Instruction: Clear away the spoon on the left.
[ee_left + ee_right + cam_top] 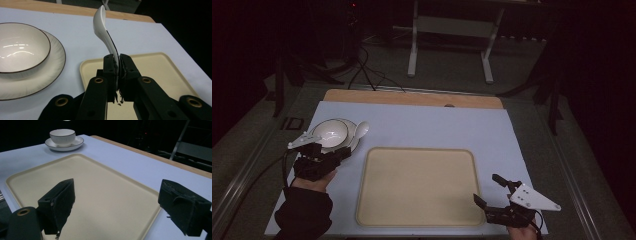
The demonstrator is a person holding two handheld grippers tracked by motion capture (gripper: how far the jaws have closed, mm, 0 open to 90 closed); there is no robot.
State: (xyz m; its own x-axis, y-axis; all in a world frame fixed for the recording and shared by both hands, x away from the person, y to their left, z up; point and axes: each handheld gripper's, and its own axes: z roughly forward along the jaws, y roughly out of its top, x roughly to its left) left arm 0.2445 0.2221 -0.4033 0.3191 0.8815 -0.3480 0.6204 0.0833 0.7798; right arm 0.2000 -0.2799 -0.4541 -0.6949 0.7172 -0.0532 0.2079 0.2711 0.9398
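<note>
Overhead, the high view looks down on a pale blue table mat (422, 125) with a cream tray (419, 186) at its centre. At the mat's far left corner a white bowl (330, 132) sits on a white saucer (354, 143), and a white ceramic spoon (361, 130) shows just beside the bowl's right edge. The left gripper (343, 152) comes in from the lower left, its tips at the saucer's near side, the person's dark sleeve (304, 215) behind it. The right gripper (490, 190) hovers over the tray's near right corner with its jaws spread well apart.

Next, in the left gripper view, the left gripper (117, 65) is clamped on the handle of the ceramic spoon (103, 26), whose scoop rises upright and leans slightly left above the jaws. The bowl (21, 50) and saucer (53, 68) lie to the left, the tray (155, 67) below and to the right.

Last, in the right gripper view, the right gripper (117, 202) stands wide open with nothing between its black pads, above the tray (95, 185). Far off, the bowl (62, 136) rests on its saucer (76, 144) at the mat's corner.
</note>
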